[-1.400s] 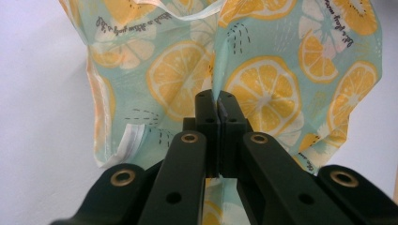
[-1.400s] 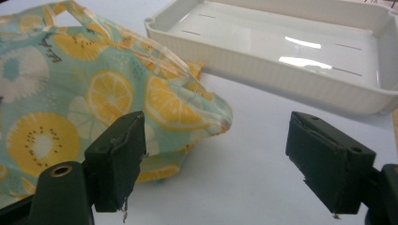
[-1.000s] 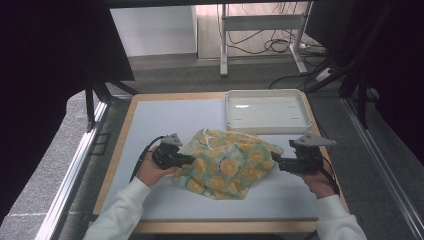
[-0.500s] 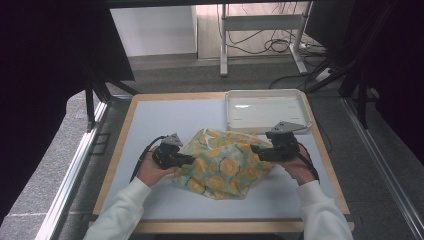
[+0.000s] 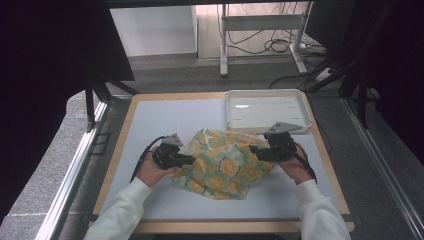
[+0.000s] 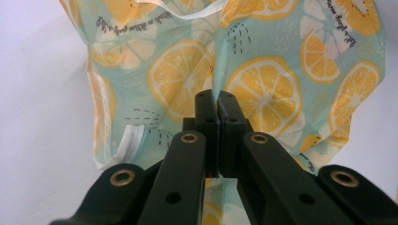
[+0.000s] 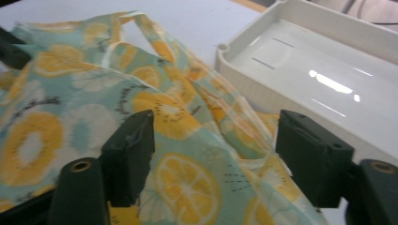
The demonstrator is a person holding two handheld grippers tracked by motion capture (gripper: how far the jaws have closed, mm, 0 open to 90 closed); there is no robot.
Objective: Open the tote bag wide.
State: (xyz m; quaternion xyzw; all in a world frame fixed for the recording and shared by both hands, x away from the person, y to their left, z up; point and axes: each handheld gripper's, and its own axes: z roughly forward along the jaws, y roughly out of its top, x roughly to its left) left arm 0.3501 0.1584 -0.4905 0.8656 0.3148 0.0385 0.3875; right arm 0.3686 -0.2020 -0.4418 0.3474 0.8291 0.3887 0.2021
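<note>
The lemon-print cloth (image 5: 222,162) lies crumpled at the centre of the table (image 5: 150,120), just below the white tray (image 5: 267,107). The left gripper (image 5: 185,159) pinches its left edge, jaws clamped. The right gripper (image 5: 256,149) straddles the right edge; its jaws have just been closing, pads not yet pressing the fabric.

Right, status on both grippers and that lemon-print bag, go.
Left gripper shut on the lemon-print bag. Right gripper open, jaws just closing, astride bag's far edge, not pinching. White tray just beyond the bag, close beside the right jaws.
</note>
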